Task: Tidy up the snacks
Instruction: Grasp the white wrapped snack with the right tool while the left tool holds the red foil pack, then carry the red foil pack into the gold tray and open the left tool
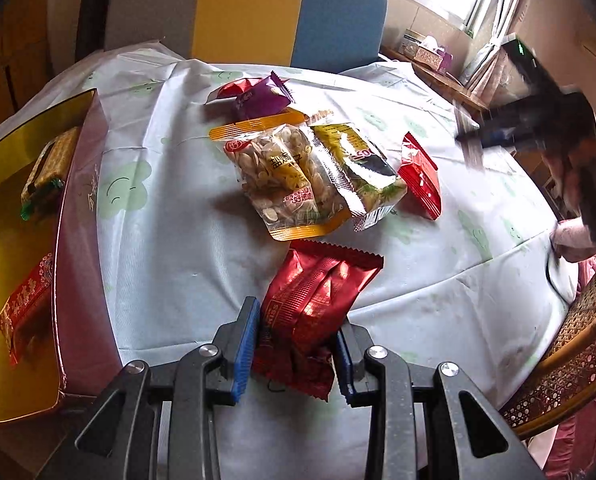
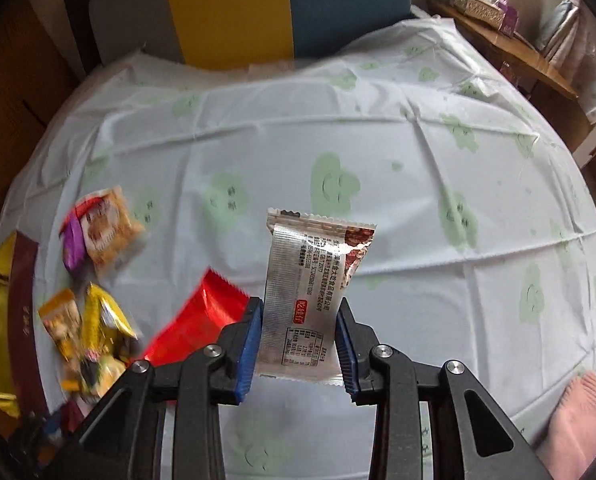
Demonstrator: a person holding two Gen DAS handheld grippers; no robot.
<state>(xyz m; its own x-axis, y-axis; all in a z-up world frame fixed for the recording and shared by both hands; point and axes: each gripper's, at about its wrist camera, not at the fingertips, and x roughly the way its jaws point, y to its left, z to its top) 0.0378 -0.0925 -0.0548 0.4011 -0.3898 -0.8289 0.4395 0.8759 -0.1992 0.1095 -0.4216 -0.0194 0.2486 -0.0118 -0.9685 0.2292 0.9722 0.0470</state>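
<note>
Snacks lie heaped mid-worktop (image 1: 186,216) on a pale cloth printed with green smiling clouds. The left gripper (image 1: 296,344) pinches a dark red packet (image 1: 318,300) between its blue pads; white lettering runs along the packet's edge but only "SS" can be made out. Beyond it sit a clear seed bag (image 1: 278,178) with orange borders and Chinese characters, a yellow-and-black pouch (image 1: 362,168) touching it, a small red sachet (image 1: 420,176) just beside that, and a purple packet (image 1: 260,98) farther back. At the left, a gold-lined box (image 1: 82,208) holds a red packet (image 1: 26,312) with white Chinese writing and a cracker pack (image 1: 48,168). The right gripper (image 2: 300,338) clamps a silver sachet (image 2: 302,300), held upright above the cloth, its back showing small black Chinese print, a nutrition table and a red label; the characters are too small to read.
</note>
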